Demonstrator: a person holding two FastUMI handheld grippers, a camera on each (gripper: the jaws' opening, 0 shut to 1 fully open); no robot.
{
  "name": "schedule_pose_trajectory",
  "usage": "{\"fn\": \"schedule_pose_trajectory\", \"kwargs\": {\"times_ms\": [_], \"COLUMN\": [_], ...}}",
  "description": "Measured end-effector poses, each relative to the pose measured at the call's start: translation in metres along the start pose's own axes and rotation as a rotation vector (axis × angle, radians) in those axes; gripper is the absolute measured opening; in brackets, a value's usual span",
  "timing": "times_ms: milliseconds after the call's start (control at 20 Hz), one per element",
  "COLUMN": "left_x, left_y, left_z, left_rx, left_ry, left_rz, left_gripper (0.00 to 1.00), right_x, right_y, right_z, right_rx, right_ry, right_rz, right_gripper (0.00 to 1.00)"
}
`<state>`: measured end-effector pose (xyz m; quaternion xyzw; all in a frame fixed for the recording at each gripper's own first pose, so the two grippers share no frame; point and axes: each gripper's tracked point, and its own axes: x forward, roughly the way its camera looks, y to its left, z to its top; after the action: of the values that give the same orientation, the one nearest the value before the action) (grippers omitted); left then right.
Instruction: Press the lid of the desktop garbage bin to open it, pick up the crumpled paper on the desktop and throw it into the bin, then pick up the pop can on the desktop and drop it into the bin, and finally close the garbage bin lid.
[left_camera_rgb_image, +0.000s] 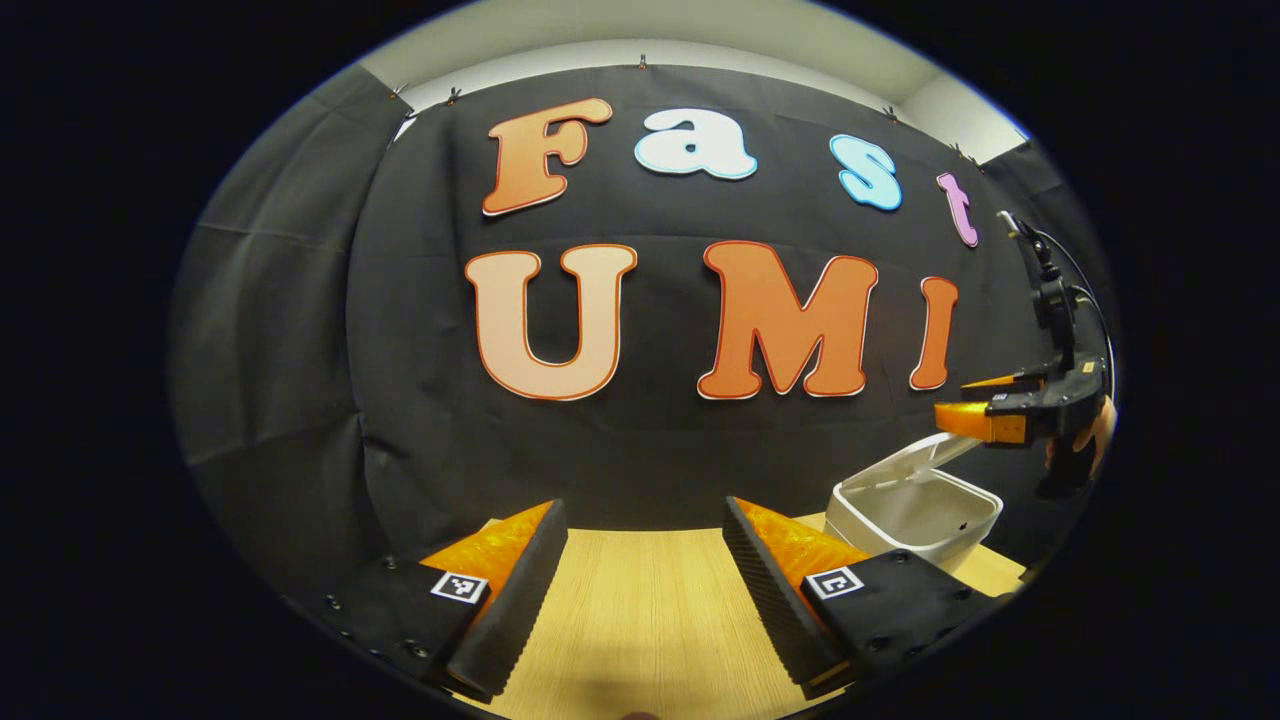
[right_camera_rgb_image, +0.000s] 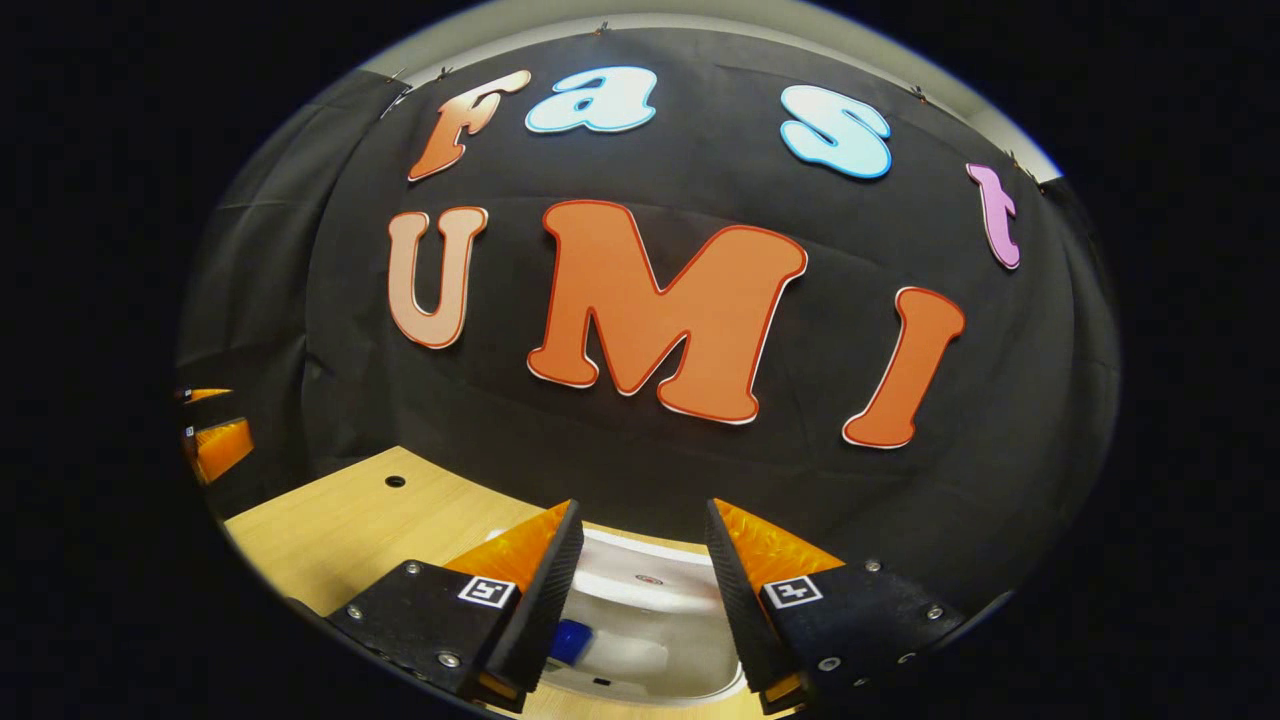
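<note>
White bin (left_camera_rgb_image: 915, 510) stands on the wooden desk (left_camera_rgb_image: 650, 600), lid (left_camera_rgb_image: 925, 455) up. Right gripper (right_camera_rgb_image: 640, 590) hovers above its mouth, fingers spread, holding nothing; something blue (right_camera_rgb_image: 570, 640) lies inside. Left gripper (left_camera_rgb_image: 640, 590) waits apart, also spread.

Left gripper (left_camera_rgb_image: 645, 585): two wedge-shaped fingers with ribbed inner pads (left_camera_rgb_image: 520, 600), mounted on dark bodies. Each body carries a small square black-and-white marker (left_camera_rgb_image: 459, 587) and round screw heads (left_camera_rgb_image: 412, 648). Right gripper (right_camera_rgb_image: 640, 590): same build, markers and screws. Seen far right, it carries a dark upright mast (left_camera_rgb_image: 1045, 290) with a thin cable (left_camera_rgb_image: 1100, 310), probably a camera mount.
</note>
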<state>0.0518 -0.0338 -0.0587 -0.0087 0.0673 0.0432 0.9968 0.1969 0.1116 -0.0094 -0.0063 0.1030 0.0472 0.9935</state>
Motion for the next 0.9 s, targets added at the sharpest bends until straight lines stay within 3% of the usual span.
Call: {"fn": "schedule_pose_trajectory", "kwargs": {"times_ms": [550, 600, 650, 900], "left_x": [0.004, 0.004, 0.005, 0.005], "left_y": [-0.02, -0.022, -0.022, -0.02], "left_z": [-0.009, -0.011, -0.011, -0.013], "left_rx": [0.016, 0.017, 0.019, 0.013], "left_ry": [0.021, 0.024, 0.025, 0.029], "left_rz": [-0.044, -0.047, -0.048, -0.039], "left_gripper": [1.0, 0.95, 1.0, 1.0], "right_x": [-0.015, -0.017, -0.019, -0.021], "right_y": [0.026, 0.031, 0.033, 0.038], "right_z": [-0.07, -0.075, -0.081, -0.093], "right_rx": [0.056, 0.063, 0.063, 0.073], "right_ry": [0.115, 0.126, 0.135, 0.153], "right_rz": [0.021, 0.026, 0.025, 0.028], "right_gripper": [0.75, 0.76, 0.75, 0.76]}}
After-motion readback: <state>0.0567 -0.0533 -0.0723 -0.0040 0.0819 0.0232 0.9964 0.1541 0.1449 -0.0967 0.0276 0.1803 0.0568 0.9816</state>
